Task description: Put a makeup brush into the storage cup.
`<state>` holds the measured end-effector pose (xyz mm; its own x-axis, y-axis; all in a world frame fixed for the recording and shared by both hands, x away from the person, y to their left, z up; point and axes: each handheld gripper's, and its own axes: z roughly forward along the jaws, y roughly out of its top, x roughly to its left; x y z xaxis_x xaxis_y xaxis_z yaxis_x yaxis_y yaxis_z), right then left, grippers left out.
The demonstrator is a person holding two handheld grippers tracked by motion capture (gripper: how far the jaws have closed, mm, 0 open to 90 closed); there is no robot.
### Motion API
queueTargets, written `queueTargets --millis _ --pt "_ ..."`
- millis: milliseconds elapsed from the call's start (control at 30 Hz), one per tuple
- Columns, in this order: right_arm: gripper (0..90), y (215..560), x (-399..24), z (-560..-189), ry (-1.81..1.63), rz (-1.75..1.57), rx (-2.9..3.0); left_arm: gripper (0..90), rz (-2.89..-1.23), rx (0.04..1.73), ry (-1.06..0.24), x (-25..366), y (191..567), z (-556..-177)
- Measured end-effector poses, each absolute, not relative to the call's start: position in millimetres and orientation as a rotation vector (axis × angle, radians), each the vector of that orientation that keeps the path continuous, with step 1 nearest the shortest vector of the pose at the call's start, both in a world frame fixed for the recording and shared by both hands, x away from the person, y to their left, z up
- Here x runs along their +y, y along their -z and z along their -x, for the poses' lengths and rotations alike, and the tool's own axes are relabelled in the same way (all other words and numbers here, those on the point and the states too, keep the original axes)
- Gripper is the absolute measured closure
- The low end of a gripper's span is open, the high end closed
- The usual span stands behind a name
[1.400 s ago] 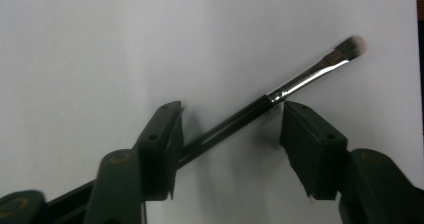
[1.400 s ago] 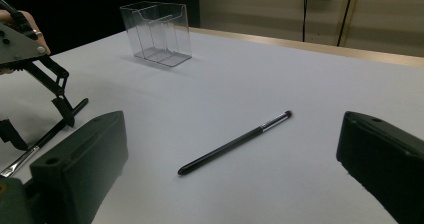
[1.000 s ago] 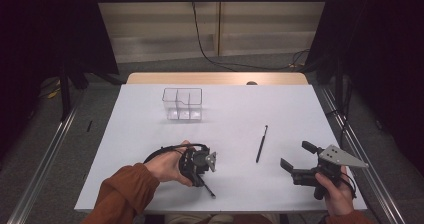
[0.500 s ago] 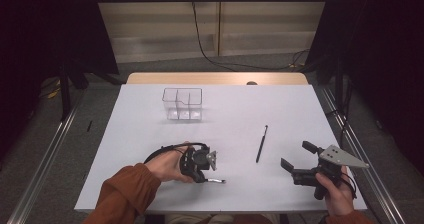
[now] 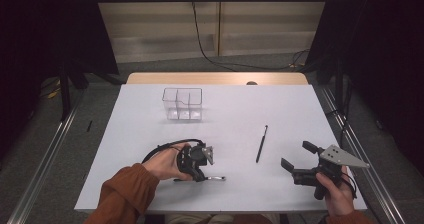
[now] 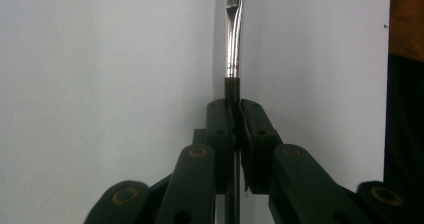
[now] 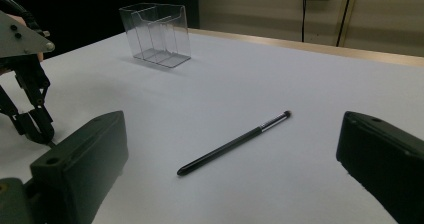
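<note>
Grips a thin brush (image 6: 232, 49) in the left gripper (image 6: 235, 109), jaws shut tight on the black handle, just below the shiny silver part. Sits low at about 7 o'clock on the table (image 5: 300, 104), with the brush tip sticking out toward 3 o'clock, down by the white top. Looks very light, thin and stiff in the handle, soft only at the hairs. Looks smooth too, so may slip or spin between the pads if held loose. Best to hold on the black handle near the silver part, as now, and never on the hairs. Waits wide open with nothing inside: the right gripper (image 5: 299, 155), at about 5 o'clock. Lies flat and alone at about 4 o'clock, between the two grippers: a second thin black stick (image 5: 261, 144). Stands far off at about 11 o'clock: a clear box (image 5: 182, 104) with small parts inside, likely the place for such thin sticks. Calls for a slow, gentle lift.
</note>
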<state>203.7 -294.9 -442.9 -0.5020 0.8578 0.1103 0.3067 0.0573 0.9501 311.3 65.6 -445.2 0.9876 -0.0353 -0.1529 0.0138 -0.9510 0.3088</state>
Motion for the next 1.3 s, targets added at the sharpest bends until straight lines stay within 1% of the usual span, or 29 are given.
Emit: queueTargets --millis 400,433,533,633,767,867,933,1033,1300 --pt "0.0 443 -295 -203 -1.456 -1.157 1.847 84.0 -2.712 0.074 0.218 79 434 -321" --pt "0.0 443 -295 -204 -1.457 -1.159 1.846 84.0 -2.69 0.107 0.213 80 434 -321" --pt "0.0 443 -295 -203 -1.457 -1.158 1.846 84.1 -2.666 0.135 0.202 83 433 -323" --pt "0.0 443 -295 -203 -1.457 -1.158 1.845 84.0 -2.64 0.159 0.219 87 431 -325" --pt "0.0 443 -295 -203 -1.455 -1.156 1.847 84.0 -2.619 0.207 0.185 92 429 -328" --pt "0.0 443 -295 -203 -1.458 -1.159 1.844 84.0 -2.567 0.259 0.181 95 427 -329" --pt "0.0 443 -295 -203 -1.457 -1.159 1.846 84.1 -2.535 0.3 0.155 99 425 -330" --pt "0.0 443 -295 -203 -1.457 -1.158 1.845 84.1 -2.519 0.331 0.132 102 423 -332" --pt "0.0 443 -295 -203 -1.454 -1.157 1.846 84.0 -2.437 0.405 0.116 110 421 -333"
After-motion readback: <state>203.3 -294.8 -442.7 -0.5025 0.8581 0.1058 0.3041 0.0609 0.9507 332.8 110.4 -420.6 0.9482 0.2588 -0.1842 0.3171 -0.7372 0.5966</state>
